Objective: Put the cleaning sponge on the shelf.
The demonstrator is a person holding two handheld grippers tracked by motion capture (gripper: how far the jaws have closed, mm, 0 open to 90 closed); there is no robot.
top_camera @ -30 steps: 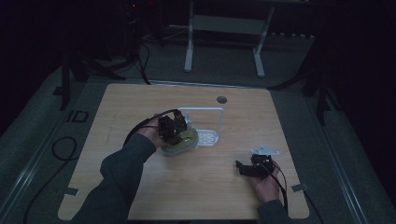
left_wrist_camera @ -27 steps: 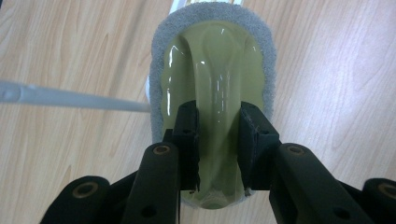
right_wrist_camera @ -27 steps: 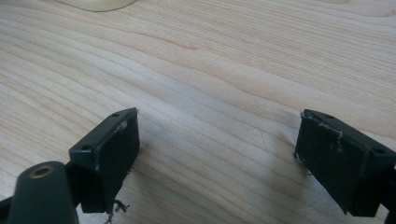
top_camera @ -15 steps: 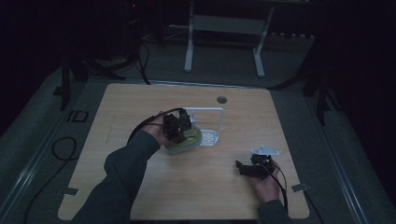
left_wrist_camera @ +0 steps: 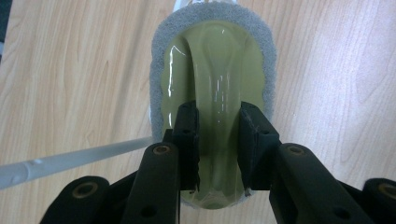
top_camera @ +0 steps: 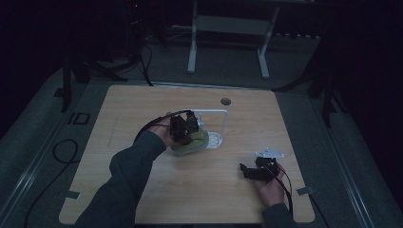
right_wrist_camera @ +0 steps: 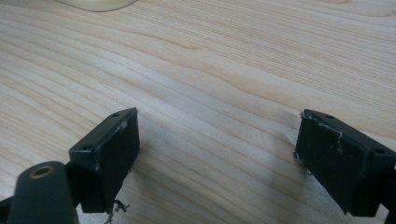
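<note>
Olive-green plastic, glossy and ridged down its middle, forms the handle of a scrubber [left_wrist_camera: 215, 88] with a grey foam rim. The left gripper [left_wrist_camera: 217, 144] grips it: the 2 black jaws press on either side of the raised ridge, half closed on it. In the high view the scrubber [top_camera: 195, 141] sits near the middle of the wooden table [top_camera: 142, 109], under the left gripper [top_camera: 184, 128], just beside a white rack [top_camera: 216, 137] with a thin frame behind it. A pale rod [left_wrist_camera: 70, 158] crosses the left gripper view at the lower left, next to the scrubber's edge.

Well apart, toward the table's near right corner, the right gripper [top_camera: 256, 172] is held low over bare wood. In its own view the right gripper [right_wrist_camera: 215, 154] has its 2 jaws set wide, with nothing but wood grain between them. A pale curved edge [right_wrist_camera: 95, 4] peeks in at the top of that view.
</note>
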